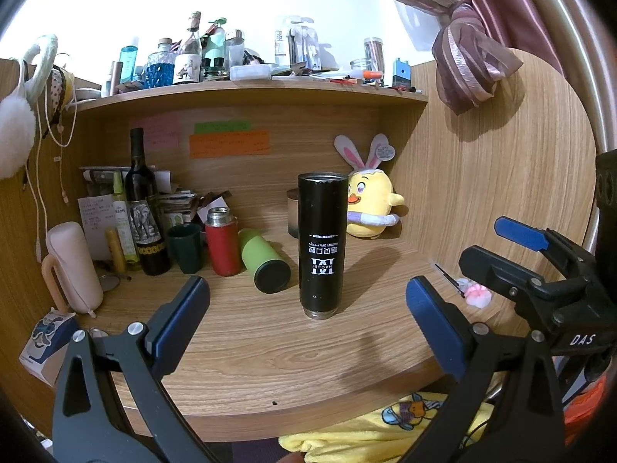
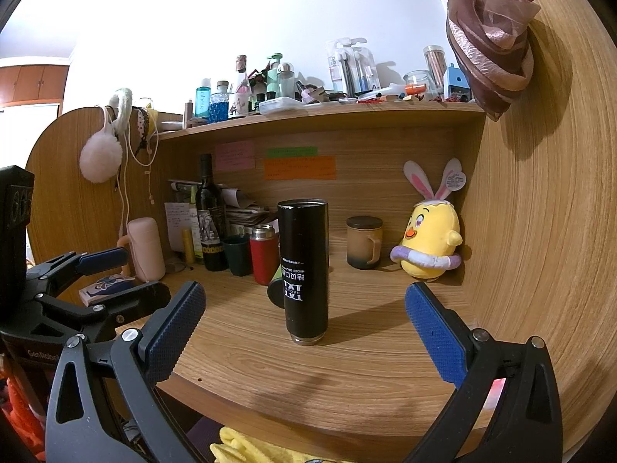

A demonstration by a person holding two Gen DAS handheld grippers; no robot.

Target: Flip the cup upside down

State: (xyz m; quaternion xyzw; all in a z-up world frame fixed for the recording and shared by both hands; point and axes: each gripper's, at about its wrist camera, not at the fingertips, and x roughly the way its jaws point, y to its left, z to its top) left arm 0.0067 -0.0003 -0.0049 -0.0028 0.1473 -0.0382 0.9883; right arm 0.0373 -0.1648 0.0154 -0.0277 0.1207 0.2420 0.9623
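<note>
A tall black cup (image 1: 322, 245) with white lettering that reads upside down stands on the wooden desk (image 1: 270, 359), its silver rim end on the desk. It also shows in the right wrist view (image 2: 304, 270). My left gripper (image 1: 308, 312) is open and empty, a little in front of the cup. My right gripper (image 2: 304, 316) is open and empty, also just in front of the cup. The right gripper shows at the right of the left wrist view (image 1: 513, 247), and the left gripper at the left of the right wrist view (image 2: 104, 270).
Left of the cup are a lying green bottle (image 1: 264, 260), a red flask (image 1: 221, 243), a dark green cup (image 1: 185, 247) and a wine bottle (image 1: 144, 208). A beige mug (image 2: 364, 241) and a yellow plush chick (image 2: 428, 245) stand behind. A cluttered shelf (image 1: 250, 90) runs above.
</note>
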